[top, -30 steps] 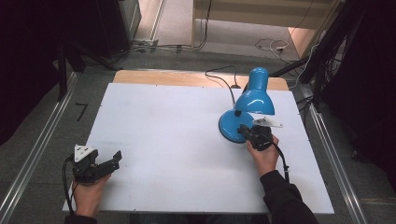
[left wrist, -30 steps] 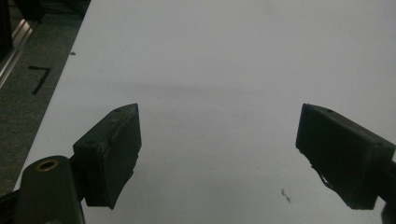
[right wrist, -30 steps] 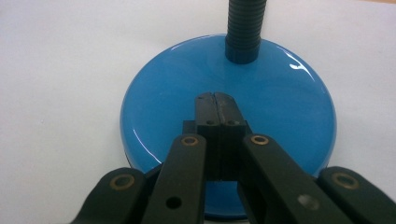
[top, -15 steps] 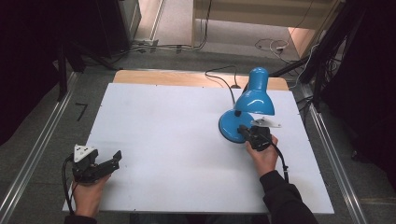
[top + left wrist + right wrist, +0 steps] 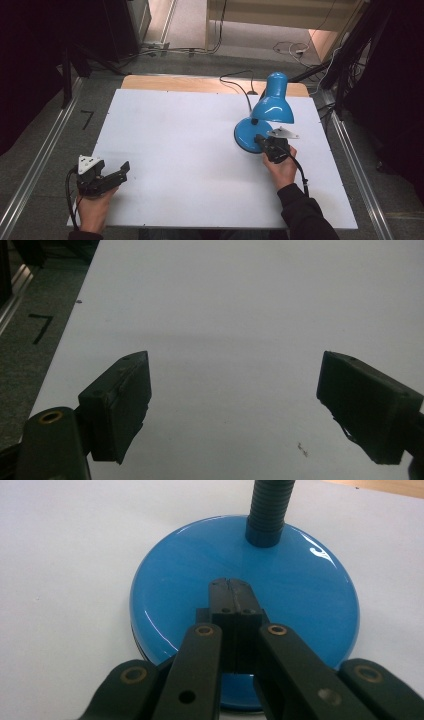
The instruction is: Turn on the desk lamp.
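Blue lamp (image 5: 270, 112) near the table's (image 5: 175, 130) far right edge. Right gripper (image 5: 231, 586) pressed together over its round base (image 5: 175, 595). Left gripper (image 5: 235, 405) spread, near-left corner, well apart.

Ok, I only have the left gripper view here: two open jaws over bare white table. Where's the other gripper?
Observer: The right gripper is at the blue lamp, over its round base.
Operator: Open as well?
Observer: No, the right gripper view shows its jaws pressed together, tips over the base's top.
Operator: Holding anything?
Observer: Nothing shows between them; I can't tell whether the tips touch the base.
Operator: And where on the table is my gripper?
Observer: The left gripper is at the near left corner, far from the lamp.
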`<state>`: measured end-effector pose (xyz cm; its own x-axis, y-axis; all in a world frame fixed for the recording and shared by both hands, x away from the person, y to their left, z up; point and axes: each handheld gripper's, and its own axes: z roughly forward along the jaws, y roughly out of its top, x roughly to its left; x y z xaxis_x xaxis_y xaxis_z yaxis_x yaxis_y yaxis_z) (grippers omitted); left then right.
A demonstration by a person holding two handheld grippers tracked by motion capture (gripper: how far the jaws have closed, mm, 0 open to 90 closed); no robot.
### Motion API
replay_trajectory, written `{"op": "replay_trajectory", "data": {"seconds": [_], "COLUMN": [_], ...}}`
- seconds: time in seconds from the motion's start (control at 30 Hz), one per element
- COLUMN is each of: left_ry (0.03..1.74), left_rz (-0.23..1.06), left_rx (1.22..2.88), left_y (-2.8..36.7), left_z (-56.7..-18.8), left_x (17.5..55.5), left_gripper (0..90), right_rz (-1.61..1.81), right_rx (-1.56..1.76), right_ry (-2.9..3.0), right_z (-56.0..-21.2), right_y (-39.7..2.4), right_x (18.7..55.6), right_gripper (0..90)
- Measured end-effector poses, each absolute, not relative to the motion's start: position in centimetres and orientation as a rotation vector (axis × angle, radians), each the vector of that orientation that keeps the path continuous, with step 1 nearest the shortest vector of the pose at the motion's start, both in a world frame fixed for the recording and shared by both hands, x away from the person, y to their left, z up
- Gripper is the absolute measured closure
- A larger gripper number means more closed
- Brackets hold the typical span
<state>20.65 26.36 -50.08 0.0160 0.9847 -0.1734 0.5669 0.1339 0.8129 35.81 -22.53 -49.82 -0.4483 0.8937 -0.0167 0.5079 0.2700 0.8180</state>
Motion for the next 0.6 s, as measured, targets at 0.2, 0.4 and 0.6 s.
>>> {"op": "replay_trajectory", "data": {"seconds": [0.2,0.4,0.6], "left_ry": [1.647,1.645,1.643], "left_rz": [0.690,0.693,0.693], "left_rx": [1.528,1.529,1.527], "left_y": [26.34,26.35,26.37], "left_z": [-50.08,-50.05,-50.02], "left_x": [20.67,20.61,20.60], "left_gripper": [14.8,14.8,14.8], "right_rz": [1.046,1.031,1.011], "right_rx": [1.237,1.217,1.175], "right_ry": [2.058,2.048,2.058], "right_z": [-49.89,-50.00,-50.14], "right_y": [-22.44,-22.24,-21.84], "right_x": [35.71,35.52,34.93], "right_gripper": [88.1,88.1,88.1]}}
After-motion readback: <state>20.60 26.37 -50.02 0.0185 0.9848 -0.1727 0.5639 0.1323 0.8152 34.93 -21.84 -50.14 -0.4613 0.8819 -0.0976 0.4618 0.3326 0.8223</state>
